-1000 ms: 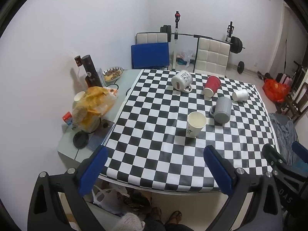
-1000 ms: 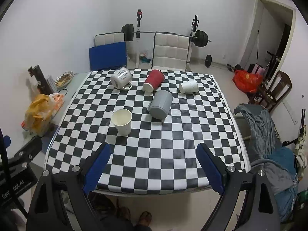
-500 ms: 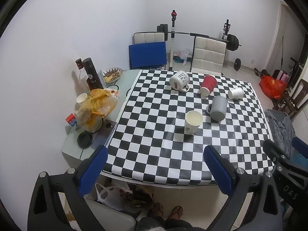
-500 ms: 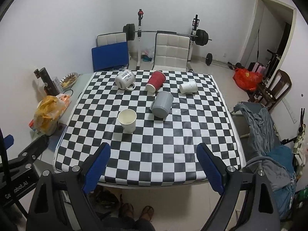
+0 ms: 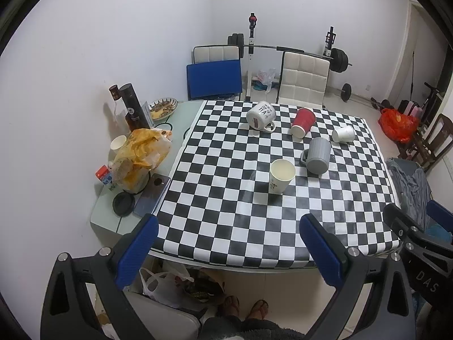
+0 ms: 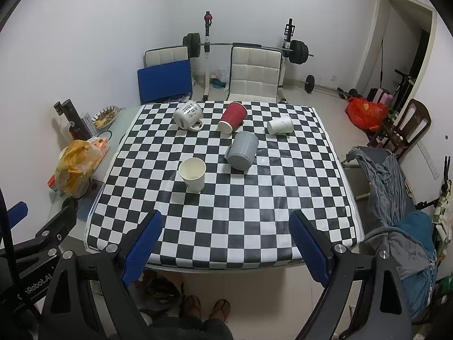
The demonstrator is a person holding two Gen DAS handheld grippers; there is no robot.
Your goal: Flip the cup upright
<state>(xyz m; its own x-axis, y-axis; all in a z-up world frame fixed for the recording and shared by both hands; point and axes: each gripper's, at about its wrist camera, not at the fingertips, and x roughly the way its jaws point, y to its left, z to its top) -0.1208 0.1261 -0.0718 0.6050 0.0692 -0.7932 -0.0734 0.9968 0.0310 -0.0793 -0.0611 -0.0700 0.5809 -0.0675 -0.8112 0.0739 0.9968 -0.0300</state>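
A cream paper cup (image 5: 281, 175) (image 6: 193, 174) stands upright mid-table. A grey mug (image 5: 317, 155) (image 6: 242, 150), a red paper cup (image 5: 303, 122) (image 6: 232, 117), a white "TEA" mug (image 5: 261, 116) (image 6: 188, 114) and a small white cup (image 5: 343, 134) (image 6: 279, 125) lie on their sides behind it. My left gripper (image 5: 228, 243) and right gripper (image 6: 226, 245) are both open and empty, held back off the table's near edge.
The checkered table (image 5: 226, 204) has a side shelf at left with a yellow bag (image 5: 141, 153), dark bottles (image 5: 133, 109) and a snack plate (image 5: 162, 107). Chairs (image 6: 253, 75) and a barbell rack stand behind. A clothes-draped chair (image 6: 396, 198) is at right.
Both grippers have pulled back and up from the table, so it looks smaller and farther. The cups have not moved.
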